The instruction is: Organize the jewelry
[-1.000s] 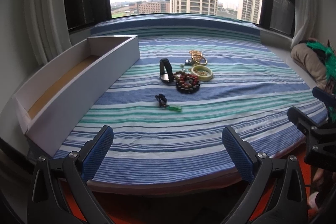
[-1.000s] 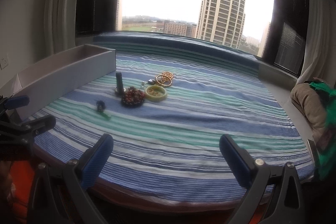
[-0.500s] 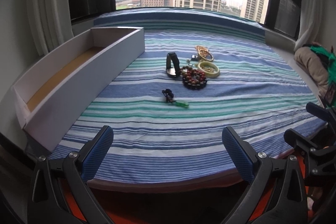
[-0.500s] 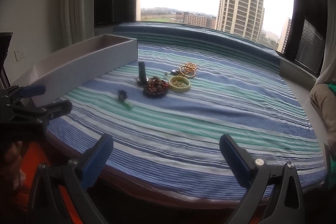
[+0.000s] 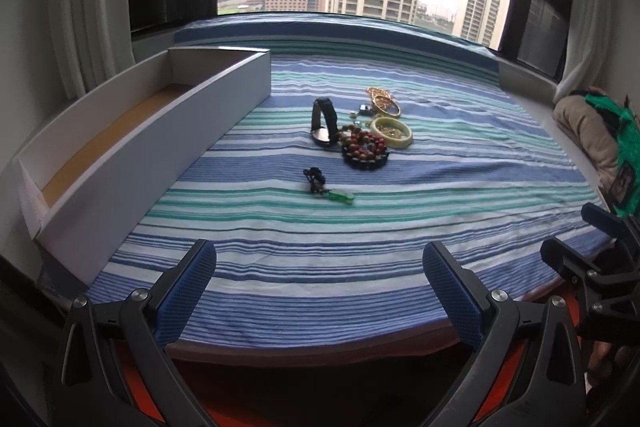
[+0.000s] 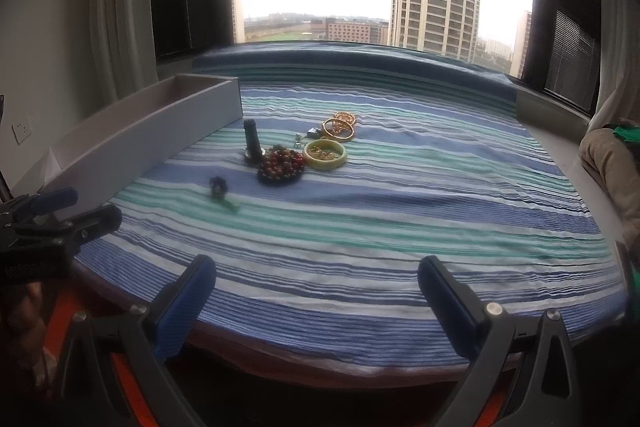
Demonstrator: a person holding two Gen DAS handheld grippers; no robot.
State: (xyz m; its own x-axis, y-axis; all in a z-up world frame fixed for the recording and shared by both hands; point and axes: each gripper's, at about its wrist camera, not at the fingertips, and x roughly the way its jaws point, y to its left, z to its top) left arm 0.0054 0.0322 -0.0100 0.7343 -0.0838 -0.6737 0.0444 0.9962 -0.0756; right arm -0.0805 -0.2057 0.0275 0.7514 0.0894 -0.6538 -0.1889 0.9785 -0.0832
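Jewelry lies in a cluster on the striped cloth: a black watch point(image 5: 322, 122) point(image 6: 252, 143), a red-brown bead bracelet point(image 5: 365, 149) point(image 6: 281, 163), a pale jade bangle point(image 5: 391, 133) point(image 6: 325, 154), gold bangles point(image 5: 383, 101) point(image 6: 340, 125), and a dark cord with a green pendant point(image 5: 328, 187) point(image 6: 222, 193) nearer me. A long white box point(image 5: 132, 143) point(image 6: 132, 143) stands at the left. My left gripper point(image 5: 320, 287) and right gripper point(image 6: 316, 291) are both open and empty, above the cloth's near edge, well short of the jewelry.
The striped cloth point(image 5: 400, 227) covers a window-side platform. A beige and green bundle point(image 5: 592, 135) lies at the right edge. Curtains hang at both sides. The right gripper shows at the far right of the left wrist view point(image 5: 592, 255).
Both grippers have risen and moved a little forward toward the jewelry. Nothing on the cloth has moved.
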